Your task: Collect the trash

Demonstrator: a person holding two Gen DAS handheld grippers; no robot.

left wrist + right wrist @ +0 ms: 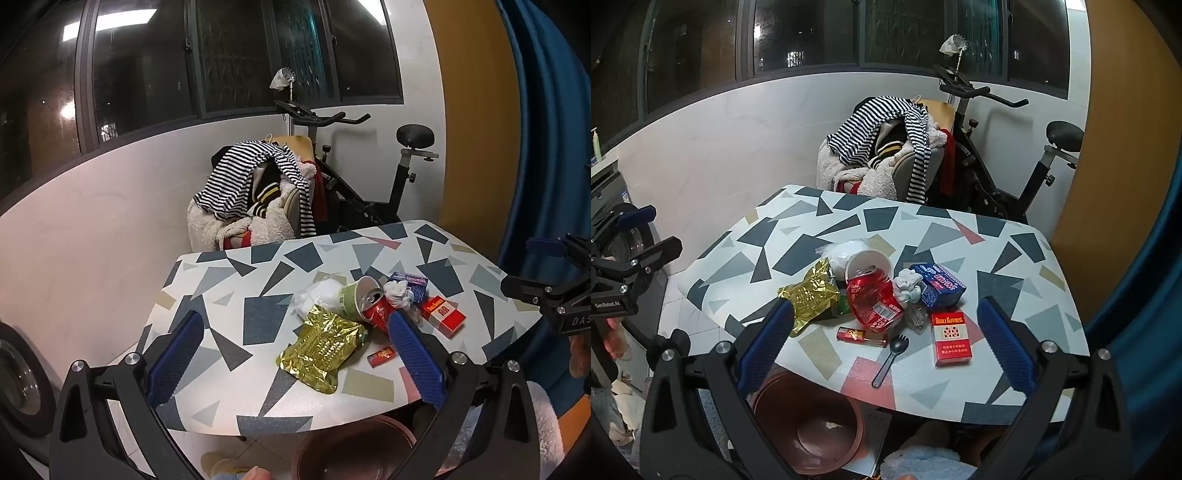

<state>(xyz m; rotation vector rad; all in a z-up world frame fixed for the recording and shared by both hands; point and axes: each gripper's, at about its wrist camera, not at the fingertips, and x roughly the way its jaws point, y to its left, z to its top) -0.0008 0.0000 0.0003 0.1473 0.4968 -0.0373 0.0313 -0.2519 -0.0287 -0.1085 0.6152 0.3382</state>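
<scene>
Both sets of jaws stand wide apart with nothing between them: the left gripper (295, 347) and the right gripper (886, 339) each hover over the near edge of a table (820, 221) covered in a pattern of grey and blue shapes. The trash sits in one loose heap near the middle of the table, ahead of and below both grippers. In it are a crumpled gold foil bag (809, 295), a crushed red can (873, 299) lying on its side with its opening towards a tipped paper cup (868, 262), a wad of tissue (907, 286), a blue box (938, 286) and a red cigarette pack (951, 341). From the right gripper the can lies almost straight ahead, its long axis running away from the jaws and slightly leftward, so this hand looks the better placed for it; the gold bag lies nearer the left one. Only the right view shows a black plastic spork (890, 360) and the full length of a small red lighter (860, 336) at the near side of the heap. It also gives the clearer look at the brown bin (812, 424) on the floor, just under the near table edge; the left view shows only its rim.
</scene>
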